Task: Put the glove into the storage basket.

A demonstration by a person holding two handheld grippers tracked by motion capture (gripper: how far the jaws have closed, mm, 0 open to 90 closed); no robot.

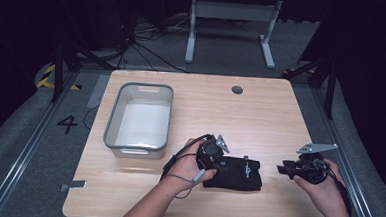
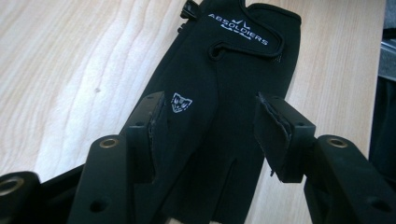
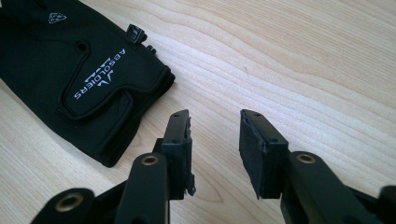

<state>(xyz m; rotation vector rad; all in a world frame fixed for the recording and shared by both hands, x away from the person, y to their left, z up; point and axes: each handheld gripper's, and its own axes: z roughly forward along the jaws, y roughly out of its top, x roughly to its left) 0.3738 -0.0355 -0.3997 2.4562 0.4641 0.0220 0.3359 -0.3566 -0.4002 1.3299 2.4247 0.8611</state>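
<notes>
A grey bin (image 1: 138, 120) stands at the left of the table (image 1: 261, 112). The left gripper (image 2: 210, 135) is over the black glove (image 1: 235, 173) near the front edge, its jaws spread and not pressing it. The right gripper (image 1: 284, 168) is just beside the glove, also spread, with nothing between its jaws.

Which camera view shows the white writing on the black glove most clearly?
The right gripper view: the writing on the glove is sharp, well lit and unobstructed. The left gripper view also shows it, but smaller, near the top edge. In the high view the glove is a dark shape and the lettering cannot be read.
</notes>
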